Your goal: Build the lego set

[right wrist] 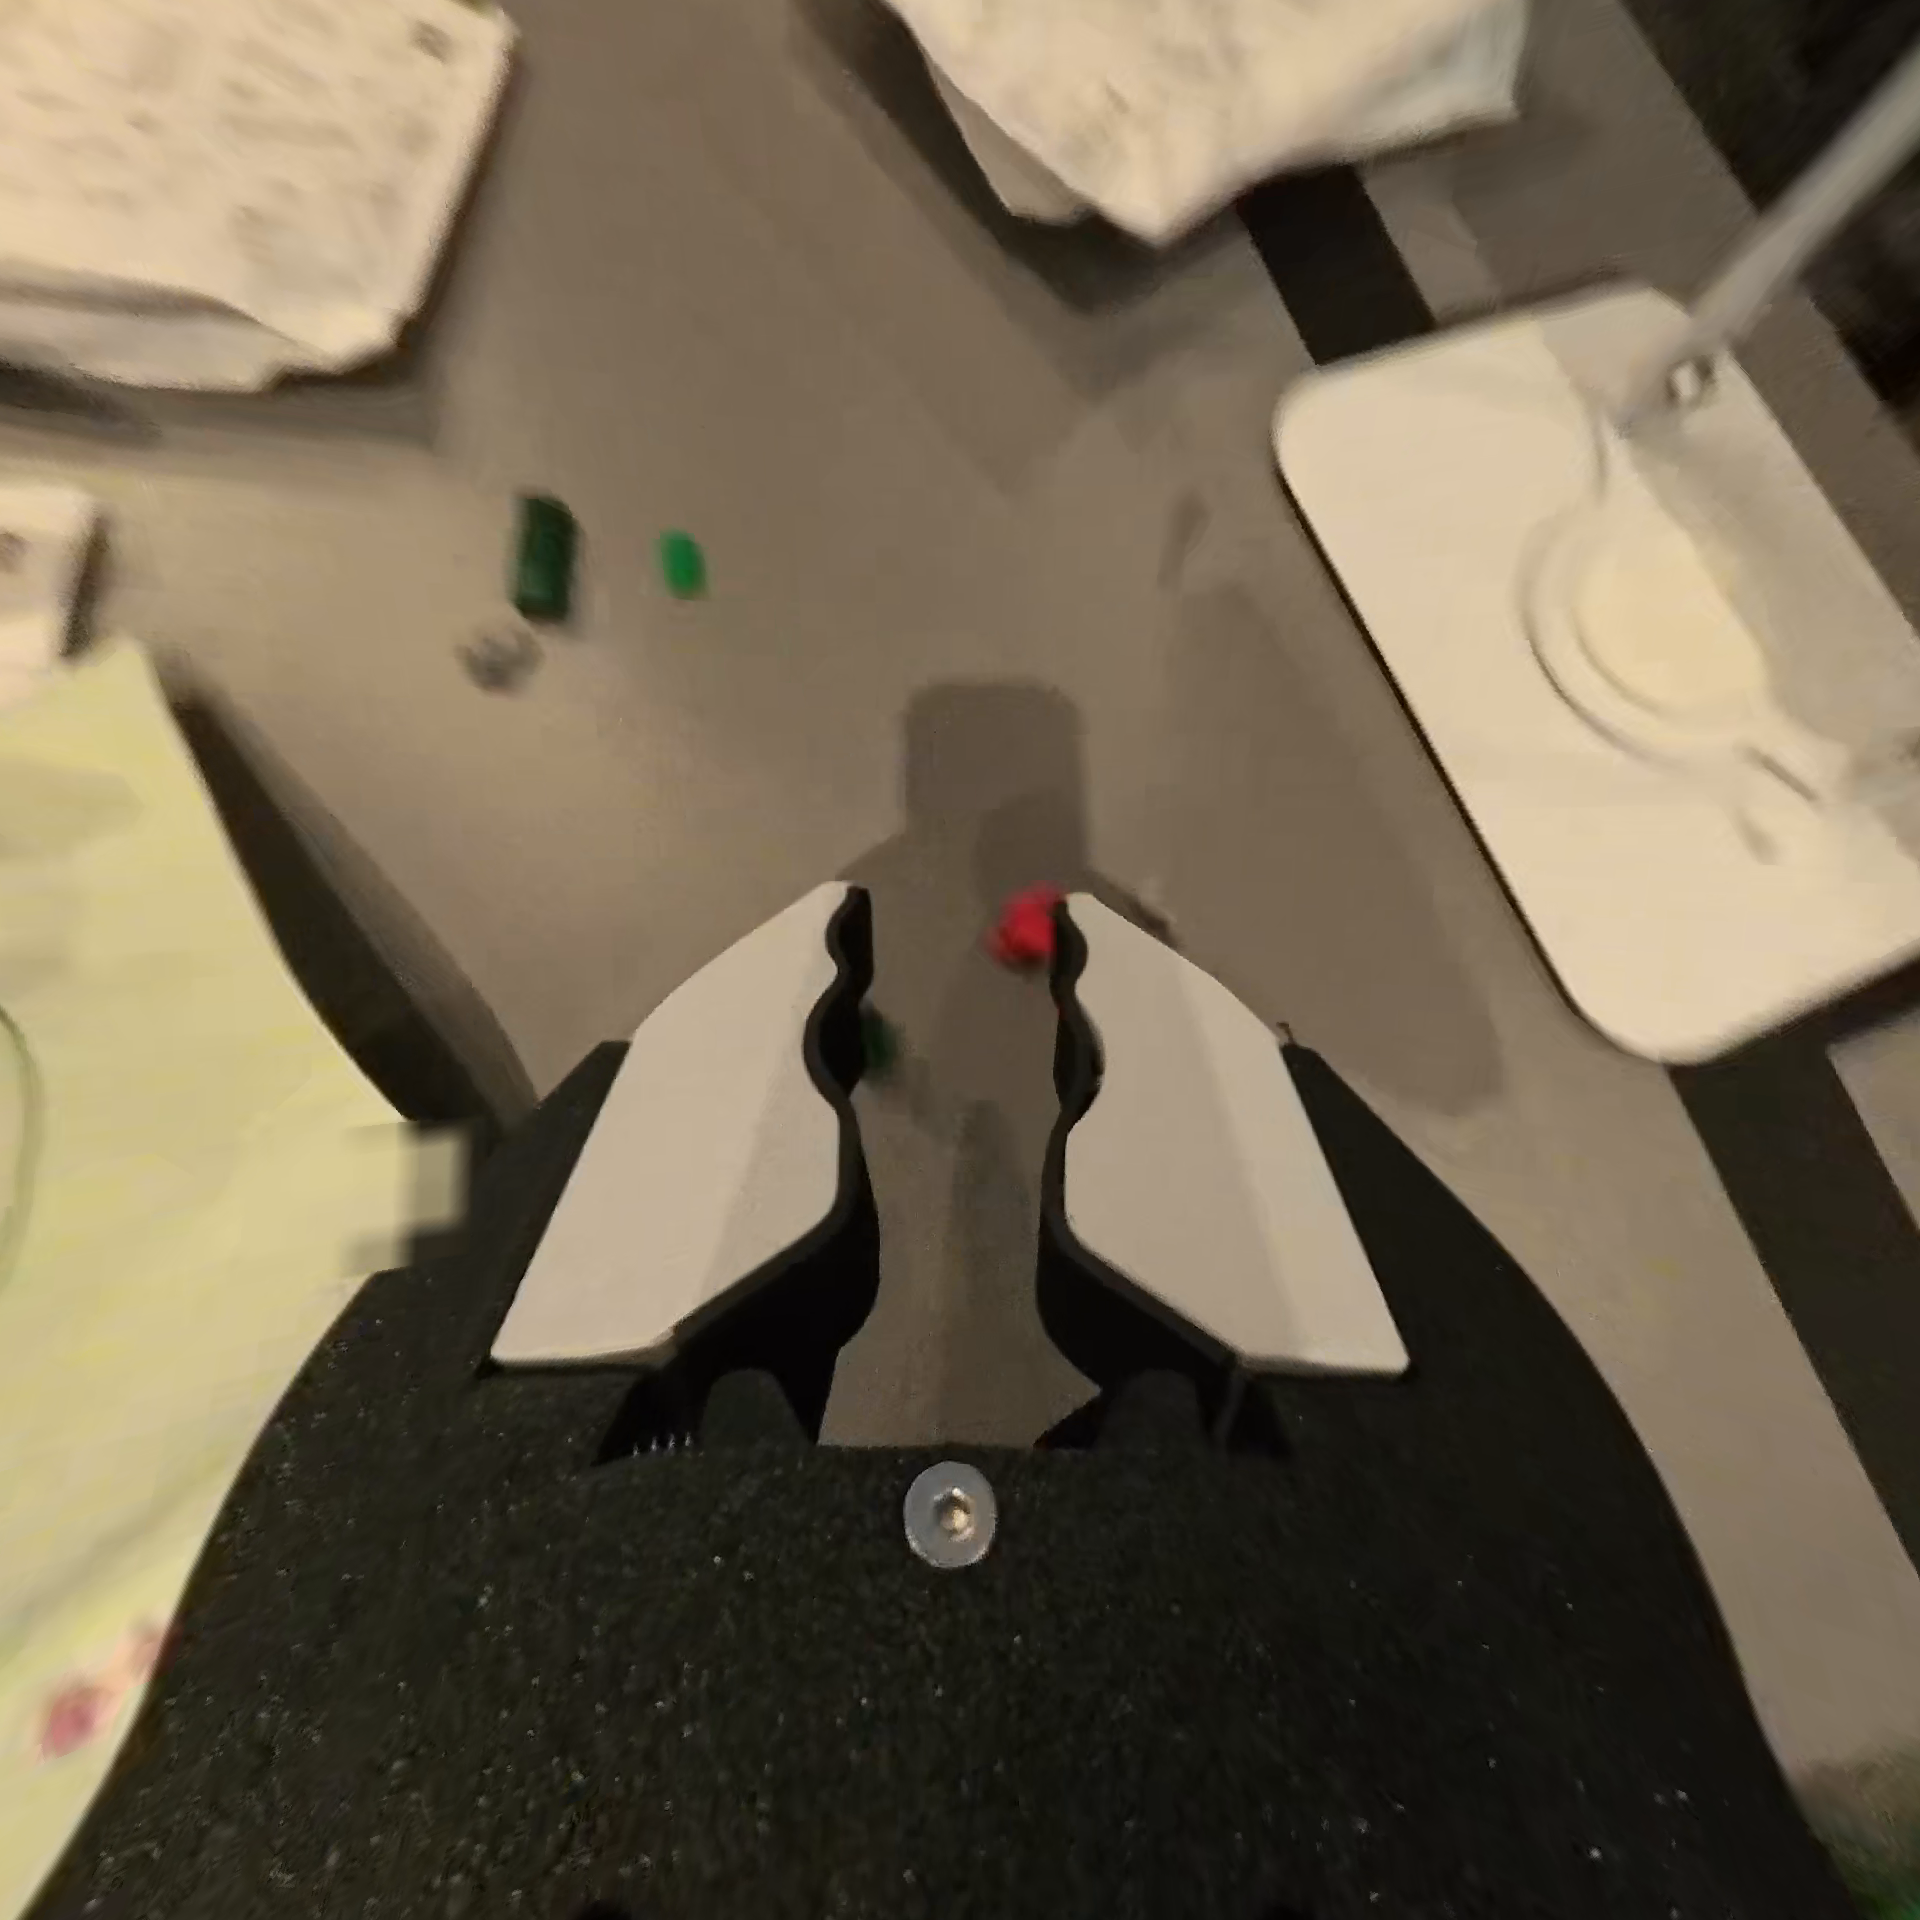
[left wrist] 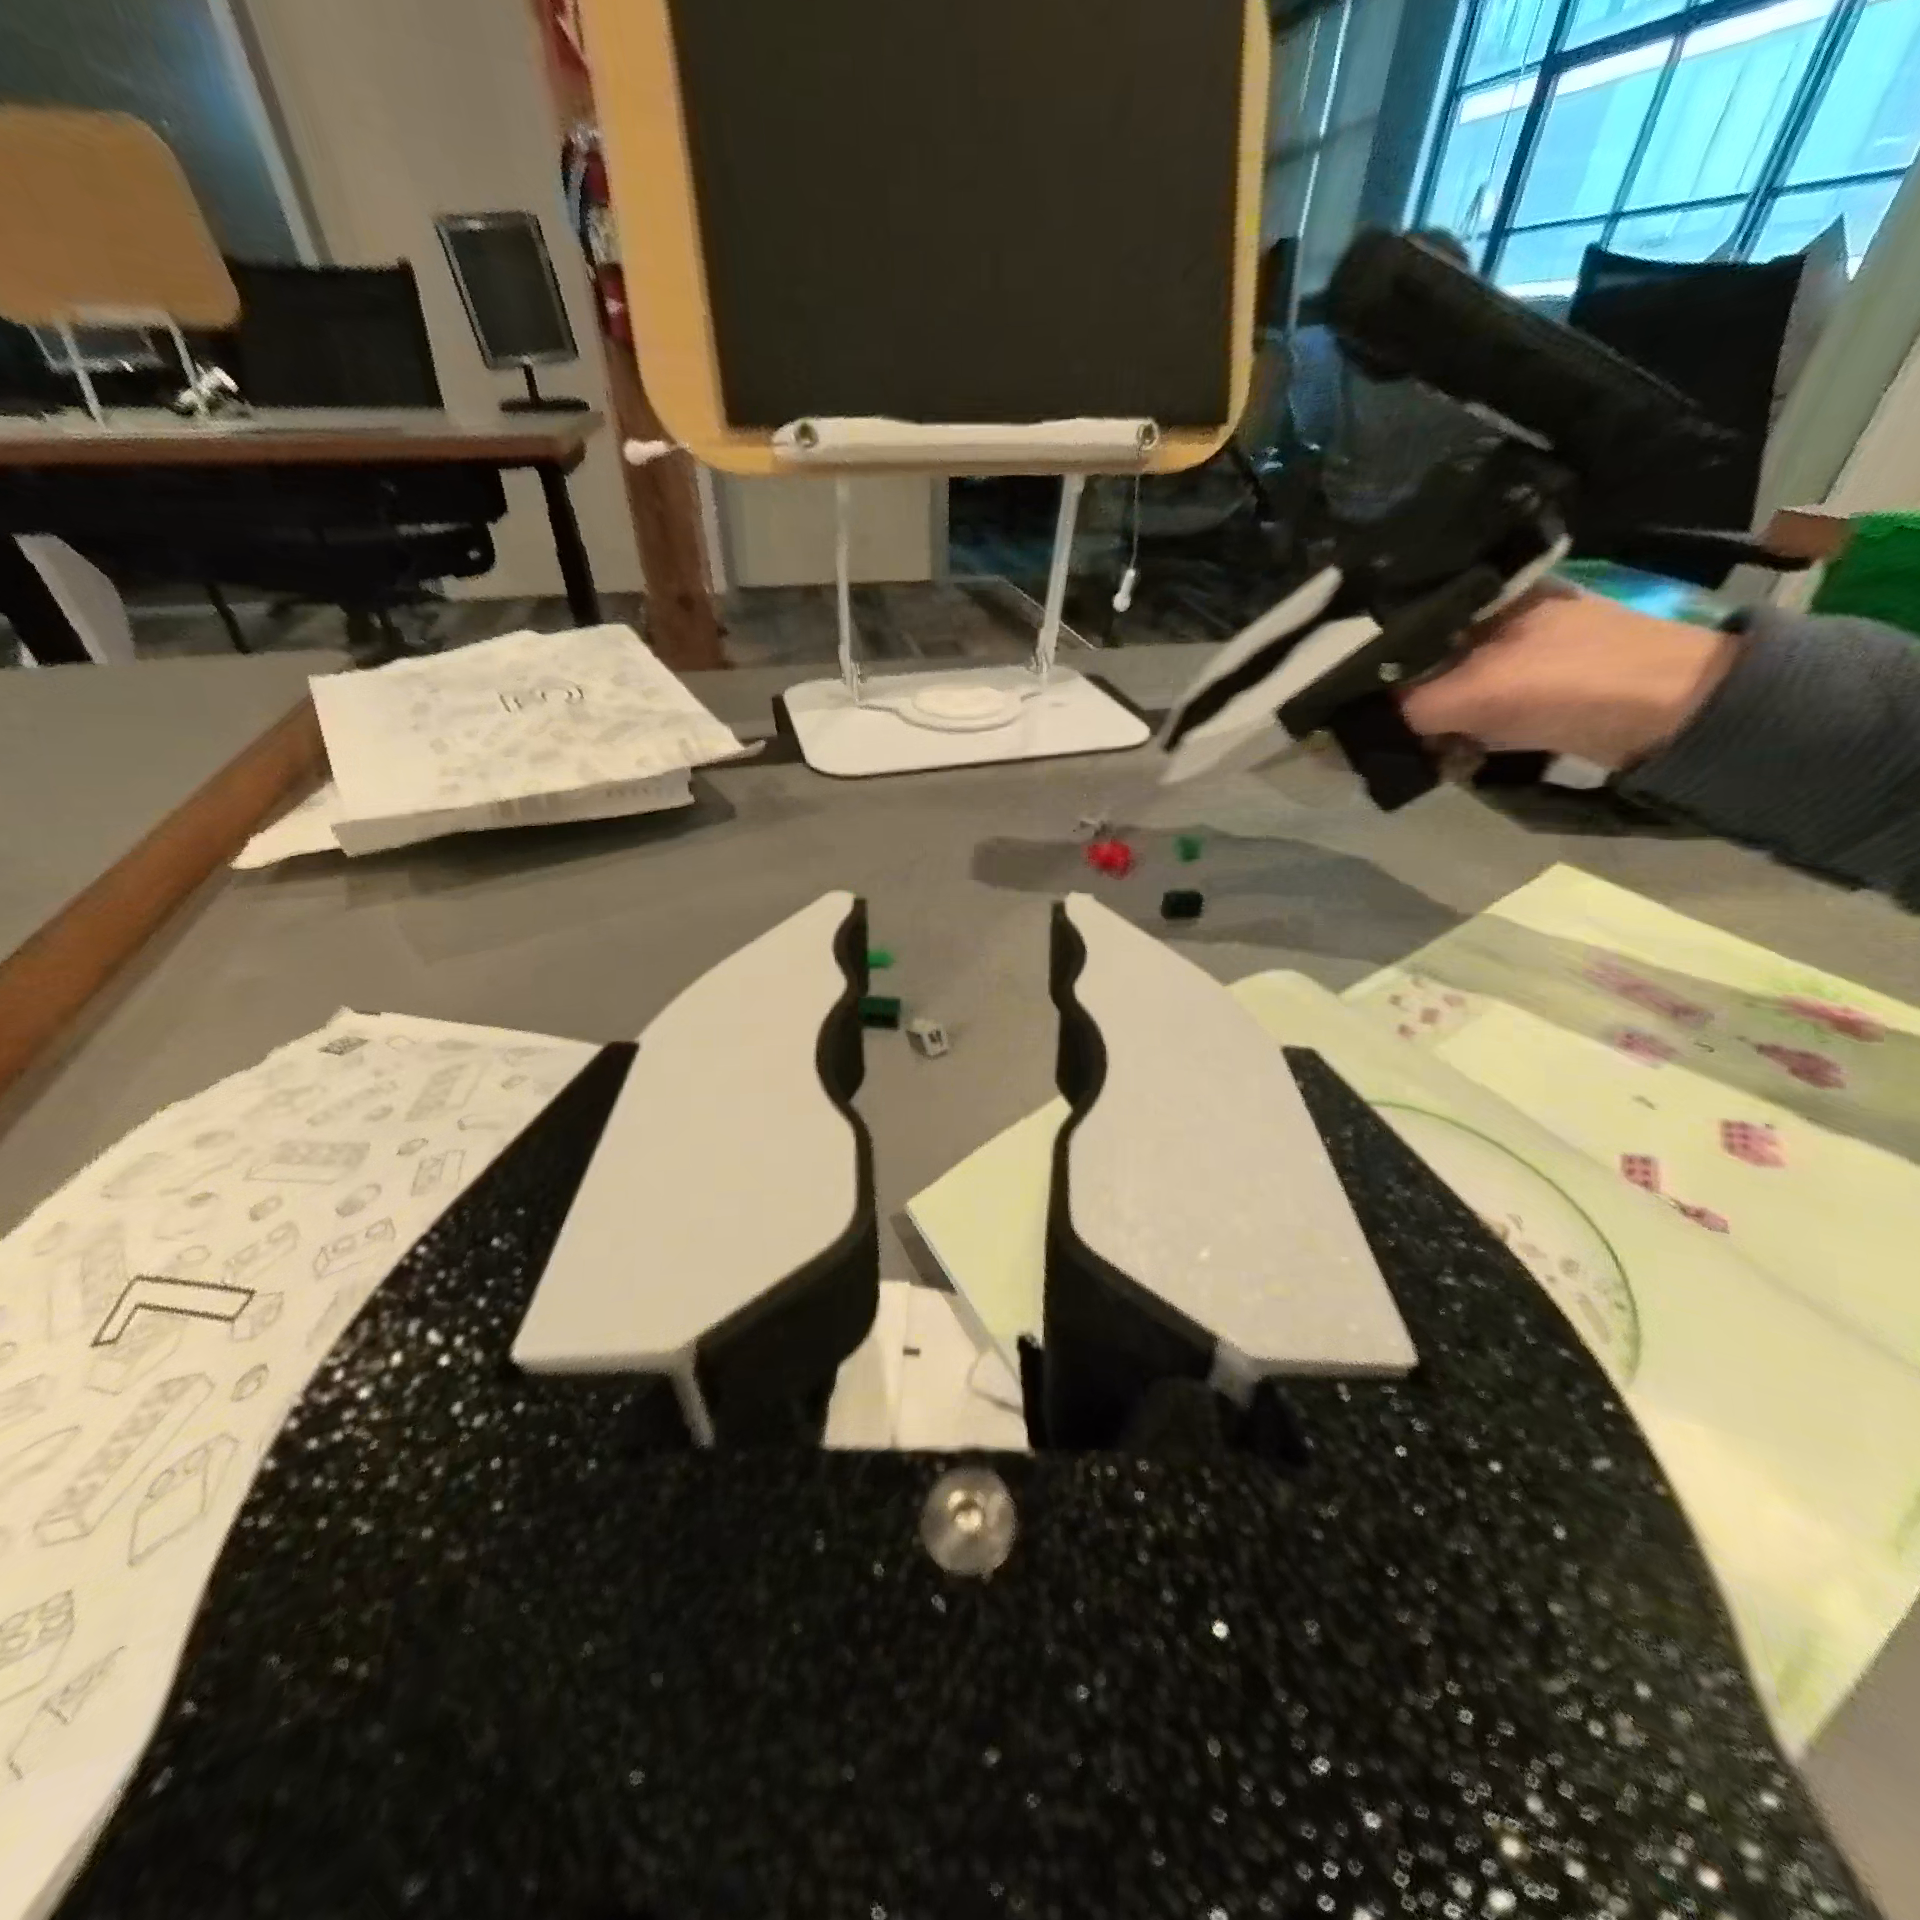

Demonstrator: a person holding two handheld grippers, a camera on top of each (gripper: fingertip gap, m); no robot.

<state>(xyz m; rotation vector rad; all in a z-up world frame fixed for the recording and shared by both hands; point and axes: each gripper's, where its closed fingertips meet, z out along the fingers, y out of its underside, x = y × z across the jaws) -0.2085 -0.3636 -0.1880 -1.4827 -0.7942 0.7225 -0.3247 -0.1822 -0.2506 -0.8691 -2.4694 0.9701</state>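
Left tongs (left wrist: 961,914) spread, empty, lower centre of frame above grey desk (left wrist: 623,894). Right tongs (right wrist: 956,904) spread, nothing pinched; red lego piece (right wrist: 1023,928) lies on desk at the inner tip of their right finger, contact unclear through blur. Green pieces (right wrist: 542,556) upper left. Instruction booklet (left wrist: 1621,1122) at right, printed paper bag (left wrist: 509,743) upper left

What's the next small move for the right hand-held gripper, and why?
Probably nudge the right hand-held gripper slightly to its right and lower it to straddle the red piece. Its jaws are open and empty above the grey table, and in the right wrist view the red piece sits against the right fingertip's inner edge, off centre. The view is blurred, so the offset is uncertain.
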